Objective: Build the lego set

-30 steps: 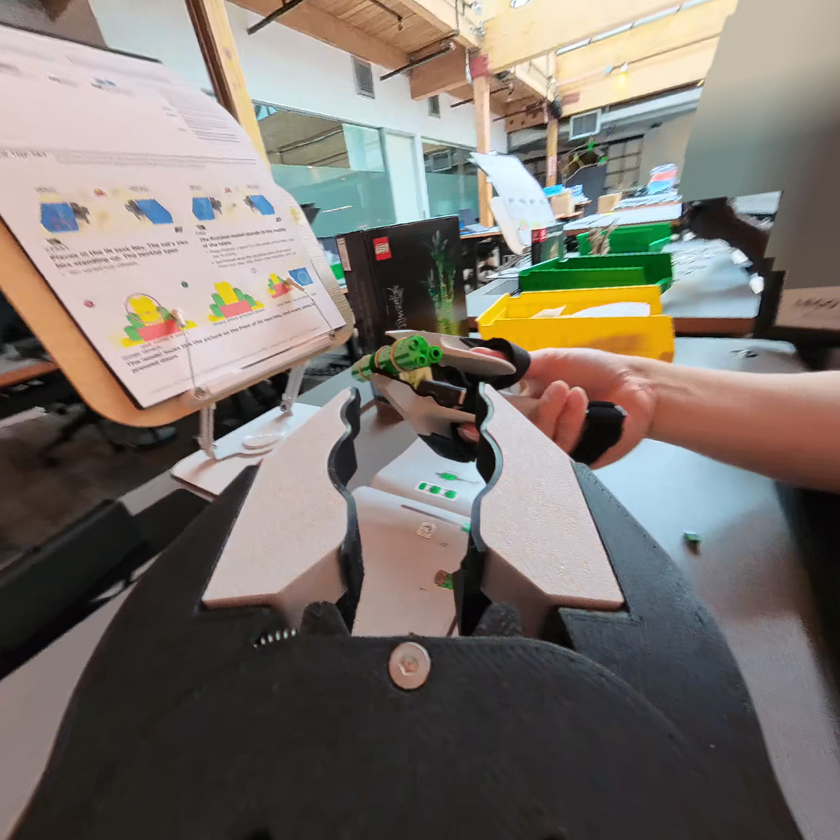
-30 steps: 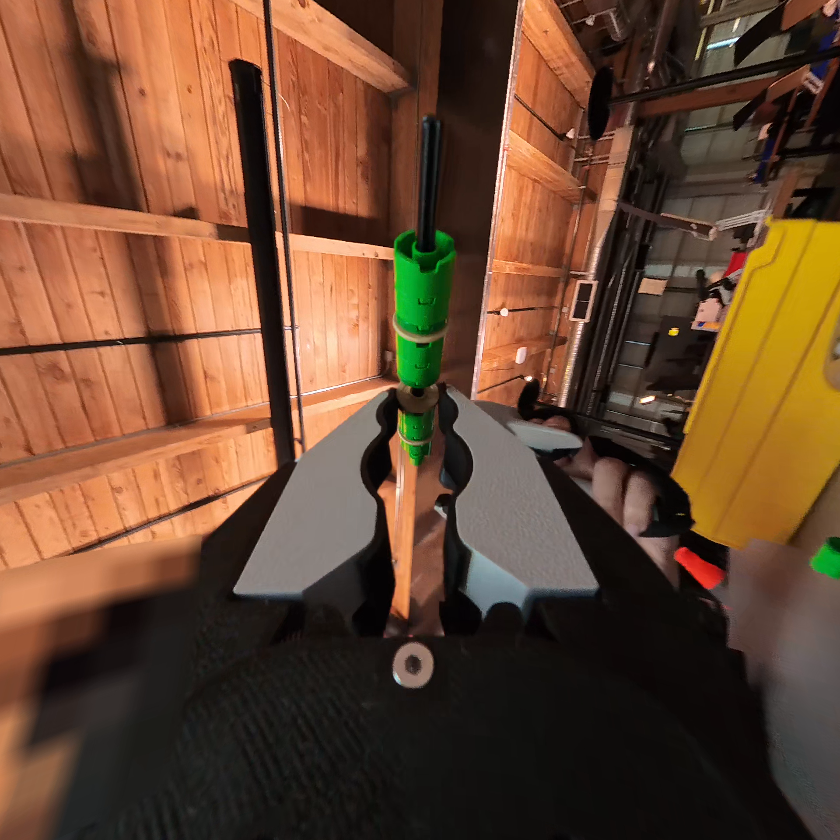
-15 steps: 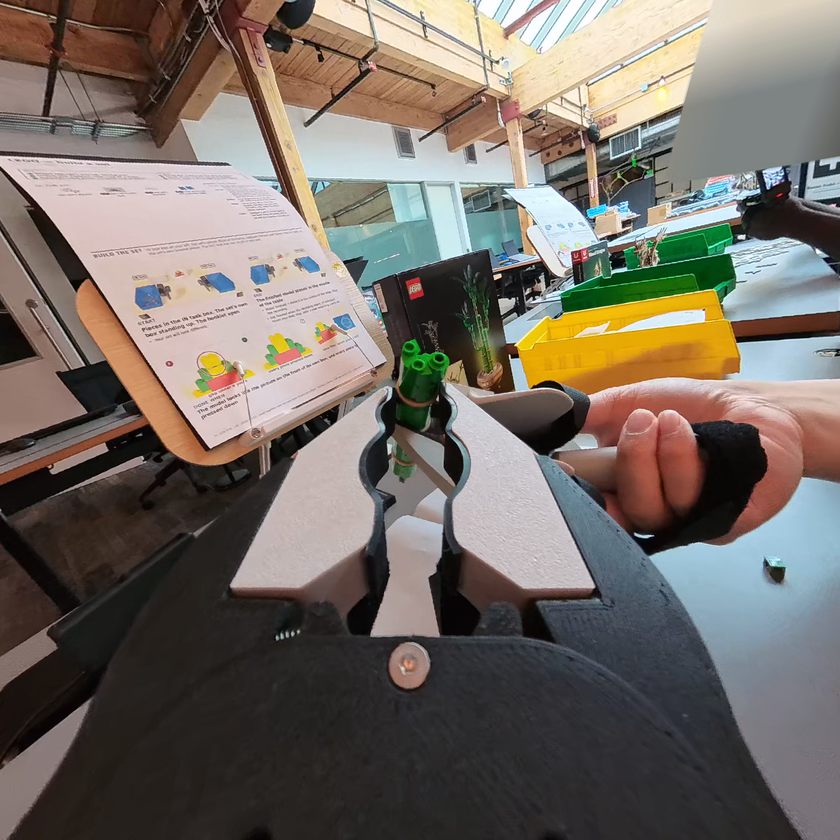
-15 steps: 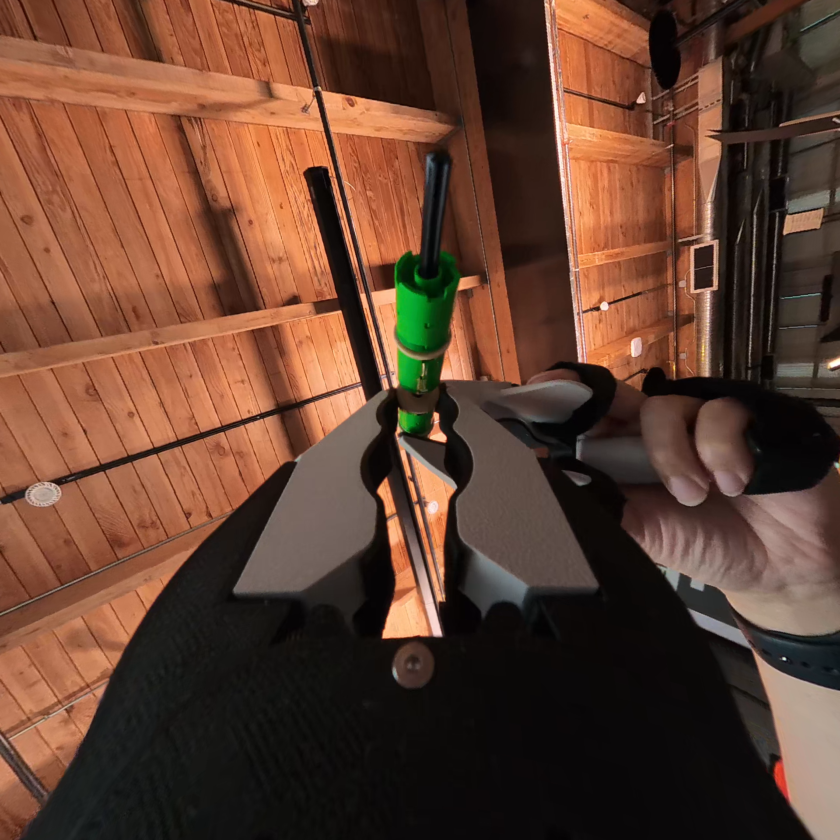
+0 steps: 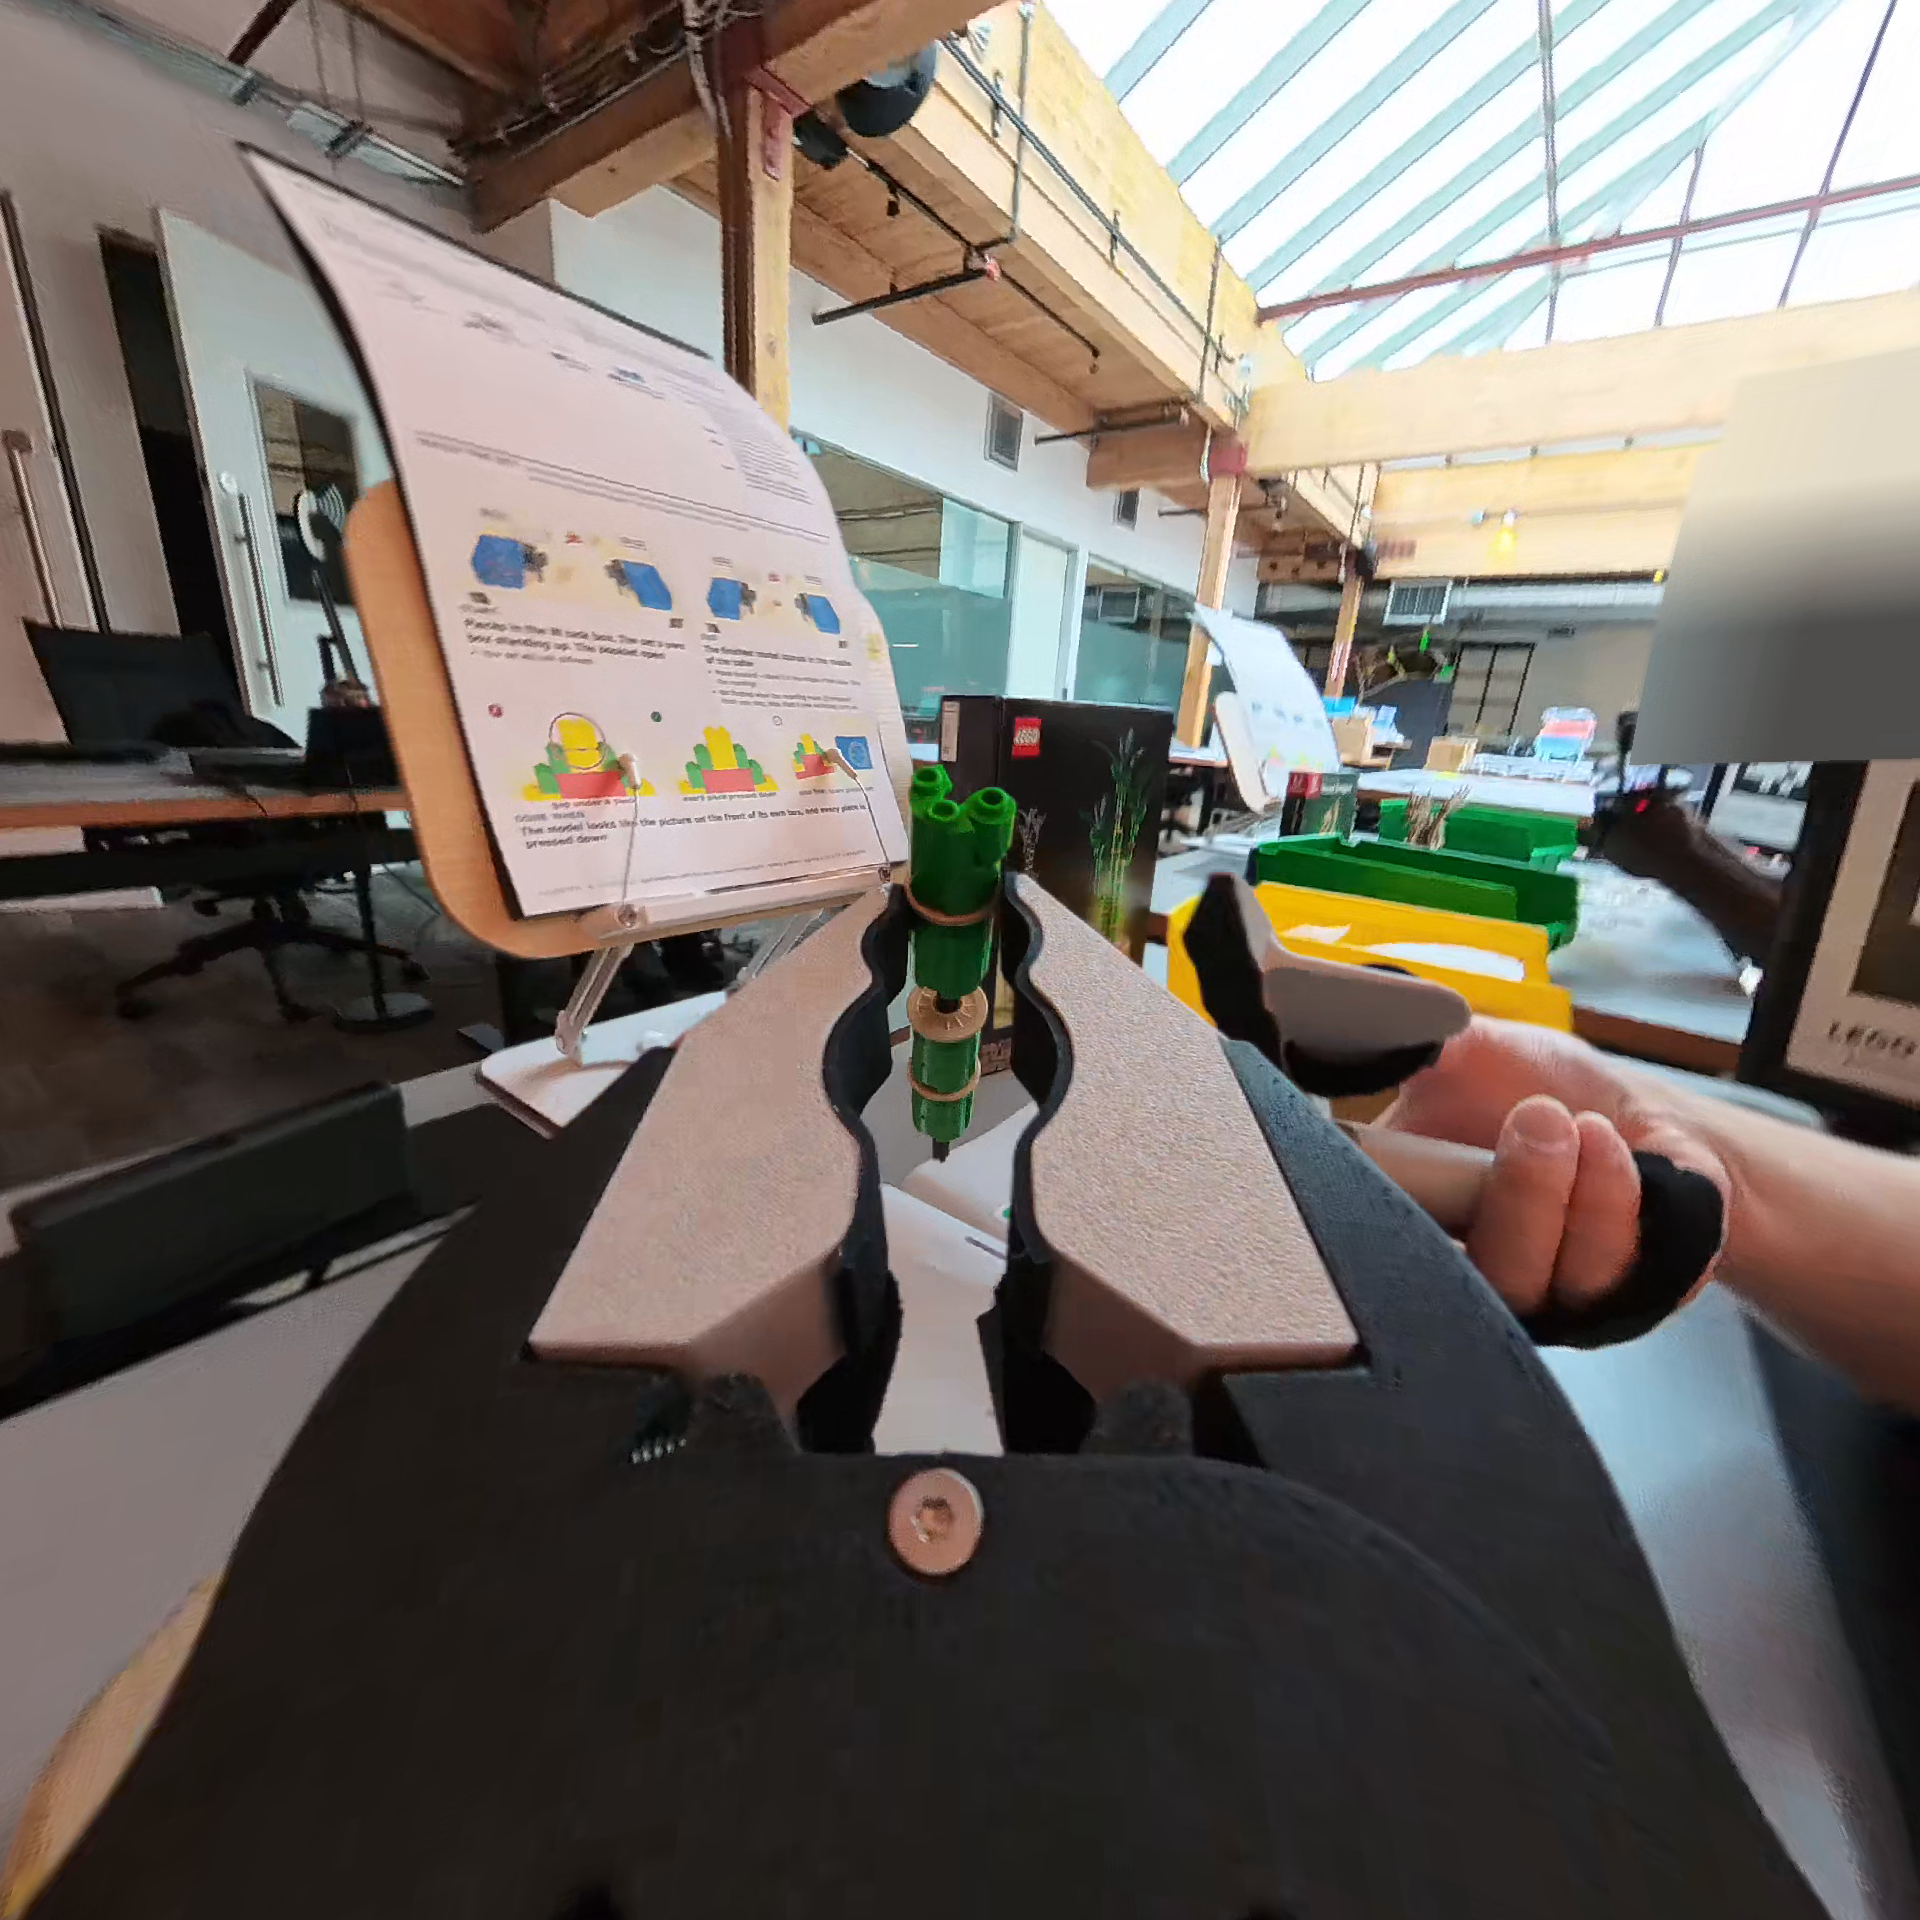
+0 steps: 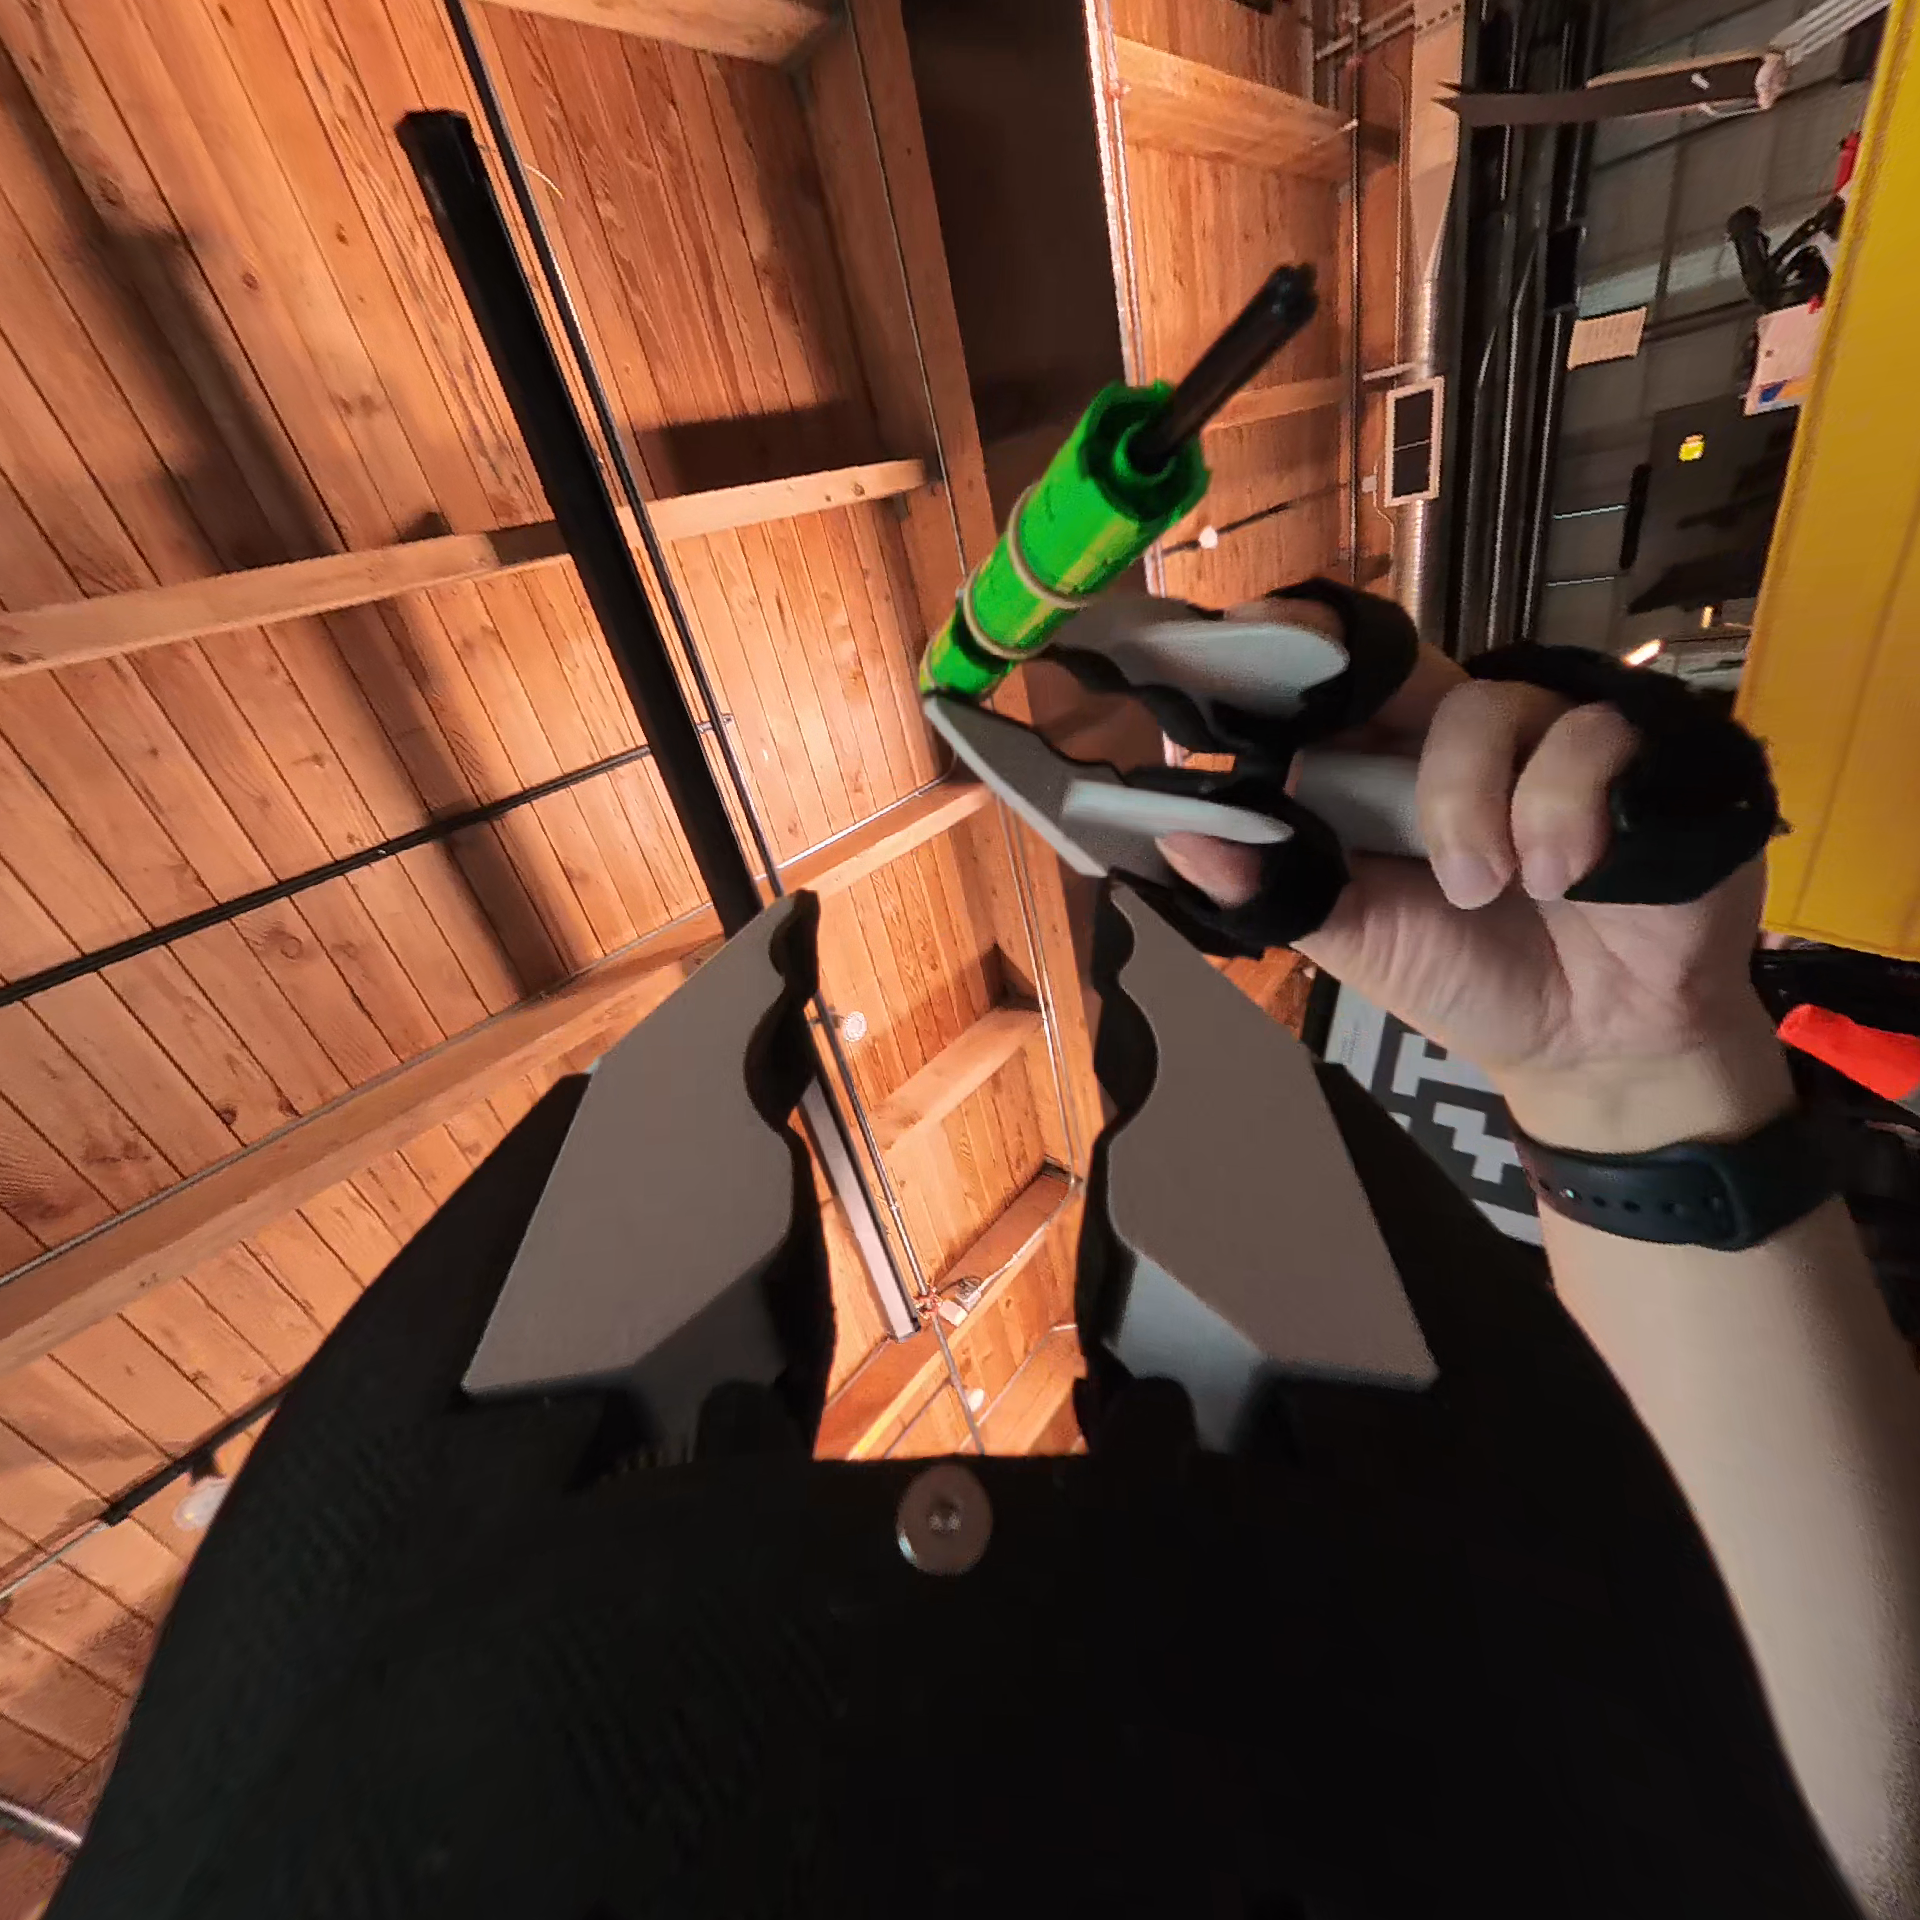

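A green bamboo stalk (image 5: 951,935) of stacked round bricks with tan rings stands upright between my left gripper's (image 5: 952,902) fingers, which are shut on its middle. It has three green studs on top and a black axle tip at the bottom. In the right wrist view the same stalk (image 6: 1070,540) points up at the wooden ceiling with a black axle (image 6: 1236,353) sticking out. My right gripper (image 6: 954,935) is open and empty, below and apart from the stalk. One of its fingers (image 5: 1340,1003) shows to the right in the left wrist view, held by a hand.
An instruction sheet on a wooden stand (image 5: 623,644) stands at the left. A black set box (image 5: 1081,790) stands behind the stalk. A yellow bin (image 5: 1403,940) and green bins (image 5: 1434,868) sit at the right. White bags (image 5: 935,1236) lie on the grey table (image 5: 1662,1475). Across from one pair of fingers to the other is roughly 5 centimeters.
The right gripper held the stalk one second ago. The left gripper closed on it, the right gripper opened and drew back, and the left now holds the stalk upright alone.
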`<state>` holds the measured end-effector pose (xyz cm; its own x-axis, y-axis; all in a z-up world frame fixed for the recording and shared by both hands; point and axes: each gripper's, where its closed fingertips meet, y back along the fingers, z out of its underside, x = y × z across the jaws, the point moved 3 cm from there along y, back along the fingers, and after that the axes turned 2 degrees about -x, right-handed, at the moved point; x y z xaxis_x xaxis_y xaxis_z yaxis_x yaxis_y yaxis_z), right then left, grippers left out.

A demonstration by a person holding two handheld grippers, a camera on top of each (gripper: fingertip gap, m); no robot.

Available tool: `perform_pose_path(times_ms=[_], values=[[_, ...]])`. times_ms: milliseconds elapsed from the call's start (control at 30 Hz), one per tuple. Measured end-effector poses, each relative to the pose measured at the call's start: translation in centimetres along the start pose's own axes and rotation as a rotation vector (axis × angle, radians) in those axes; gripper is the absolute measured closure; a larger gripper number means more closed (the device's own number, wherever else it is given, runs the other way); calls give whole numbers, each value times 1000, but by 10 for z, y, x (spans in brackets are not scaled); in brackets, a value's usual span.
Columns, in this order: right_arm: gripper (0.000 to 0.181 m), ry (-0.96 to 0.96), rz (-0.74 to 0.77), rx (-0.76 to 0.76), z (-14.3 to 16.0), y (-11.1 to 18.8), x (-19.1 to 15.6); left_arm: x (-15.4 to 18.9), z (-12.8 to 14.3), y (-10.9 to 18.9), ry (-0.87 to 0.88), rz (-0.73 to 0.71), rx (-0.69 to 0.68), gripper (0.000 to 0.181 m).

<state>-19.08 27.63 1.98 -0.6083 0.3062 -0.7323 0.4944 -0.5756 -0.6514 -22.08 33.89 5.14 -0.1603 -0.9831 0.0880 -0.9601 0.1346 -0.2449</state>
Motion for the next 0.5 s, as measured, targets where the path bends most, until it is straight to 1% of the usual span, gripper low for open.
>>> perform_pose_path(times_ms=[100, 167, 233, 300, 333, 367, 400, 467, 500], values=[[134, 9, 54, -36, 6, -2, 10, -15, 0, 12, 58, -23, -12, 167], [135, 14, 66, -75, 12, -3, 8, -21, 2, 17, 89, -23, -30, 167], [137, 69, 108, -169, 25, -6, -2, -24, 5, 20, 133, -11, -52, 167], [141, 202, 133, -254, 41, -9, -34, -24, 7, 21, 183, 32, -58, 167], [141, 305, 161, -292, 49, -9, -54, -23, 8, 20, 209, 59, -61, 167], [141, 447, 207, -335, 58, -7, -74, -21, 10, 18, 232, 81, -68, 167], [142, 618, 312, -387, 66, 0, -87, -20, 14, 16, 254, 101, -85, 167], [142, 1032, 600, -468, 70, 25, -102, -16, 22, 10, 292, 139, -138, 167], [143, 1248, 766, -492, 68, 45, -104, -13, 26, 6, 306, 159, -162, 167]])
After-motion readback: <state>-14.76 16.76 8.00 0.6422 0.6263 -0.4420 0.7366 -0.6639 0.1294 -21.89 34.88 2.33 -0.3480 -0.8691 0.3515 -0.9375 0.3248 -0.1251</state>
